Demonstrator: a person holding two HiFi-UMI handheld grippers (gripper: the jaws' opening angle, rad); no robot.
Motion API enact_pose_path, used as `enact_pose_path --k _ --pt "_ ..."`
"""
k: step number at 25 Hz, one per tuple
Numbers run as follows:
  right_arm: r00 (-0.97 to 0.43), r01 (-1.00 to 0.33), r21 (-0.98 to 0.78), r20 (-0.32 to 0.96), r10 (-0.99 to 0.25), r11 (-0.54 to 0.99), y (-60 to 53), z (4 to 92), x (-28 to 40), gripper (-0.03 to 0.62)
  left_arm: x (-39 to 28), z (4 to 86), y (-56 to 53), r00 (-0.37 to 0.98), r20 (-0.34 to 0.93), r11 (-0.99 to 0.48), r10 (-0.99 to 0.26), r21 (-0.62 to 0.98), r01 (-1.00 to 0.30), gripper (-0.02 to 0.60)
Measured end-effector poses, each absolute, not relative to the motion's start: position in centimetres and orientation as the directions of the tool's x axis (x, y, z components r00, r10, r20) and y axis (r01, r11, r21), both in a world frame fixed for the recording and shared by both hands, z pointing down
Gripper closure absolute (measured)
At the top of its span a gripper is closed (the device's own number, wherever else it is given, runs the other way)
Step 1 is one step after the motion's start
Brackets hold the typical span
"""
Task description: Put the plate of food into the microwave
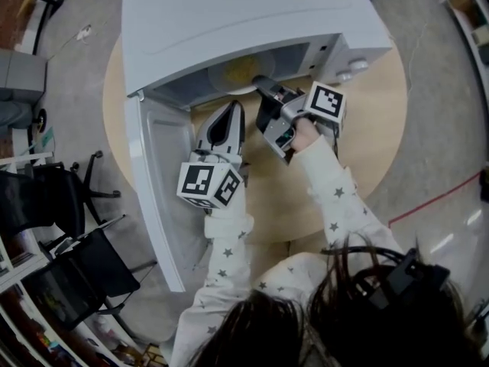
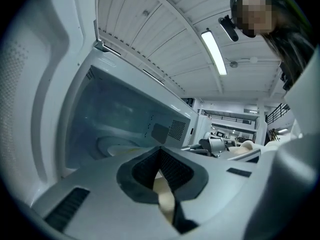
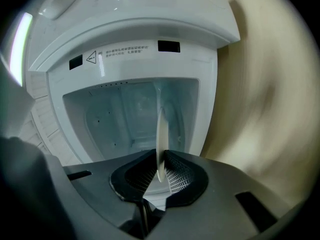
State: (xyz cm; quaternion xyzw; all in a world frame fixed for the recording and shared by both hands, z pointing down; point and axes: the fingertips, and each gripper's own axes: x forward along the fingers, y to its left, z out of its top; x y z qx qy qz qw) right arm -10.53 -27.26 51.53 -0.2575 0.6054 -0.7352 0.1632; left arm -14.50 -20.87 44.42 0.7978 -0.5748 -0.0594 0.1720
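A white microwave (image 1: pixel 229 14) stands on a round wooden table (image 1: pixel 374 121) with its door (image 1: pixel 153 182) swung open to the left. Inside the cavity lies a pale plate (image 1: pixel 233 73) with yellow food on it. My dark right gripper (image 1: pixel 261 84) reaches into the opening and is shut on the plate's near rim. In the right gripper view the plate (image 3: pixel 161 134) shows edge-on between the pads (image 3: pixel 175 176). My white left gripper (image 1: pixel 231 109) hovers by the lower left of the opening, shut and holding nothing; its view shows the cavity and the plate (image 2: pixel 120 146).
The open door blocks the table's left side. Control knobs (image 1: pixel 348 69) sit on the microwave's right front. Black chairs (image 1: pixel 69 205) and shelving stand on the floor to the left. A person's star-patterned sleeves (image 1: pixel 229 266) run up to both grippers.
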Motion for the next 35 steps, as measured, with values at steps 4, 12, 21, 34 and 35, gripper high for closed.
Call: enact_pose_path --k 4,12,21,34,35 --pt "-0.800 -0.065 -0.973 0.184 -0.571 -0.223 -27.8 51.4 -10.4 0.549 -14.6 44.5 -21.5 0.337 0.105 -0.282 -0.936 0.352 -0.892 0.584" --pt "-0.809 -0.101 -0.982 0.173 -0.561 -0.157 -29.2 50.6 -11.0 0.549 -14.7 44.8 -22.2 0.346 0.108 -0.285 -0.932 0.372 -0.883 0.584" --pt "-0.824 -0.141 -0.987 0.162 -0.543 -0.080 -29.7 50.9 -11.7 0.434 -15.4 45.5 -22.5 0.346 0.106 -0.284 -0.932 0.378 -0.881 0.584" --pt "-0.846 -0.178 -0.981 0.194 -0.497 -0.082 -28.9 52.5 -11.9 0.410 -14.7 46.4 -22.0 0.355 0.120 -0.286 -0.927 0.386 -0.877 0.584" --pt "-0.849 -0.174 -0.982 0.188 -0.494 -0.073 -28.9 52.4 -11.9 0.410 -14.6 46.4 -22.0 0.355 0.120 -0.286 -0.927 0.386 -0.877 0.584"
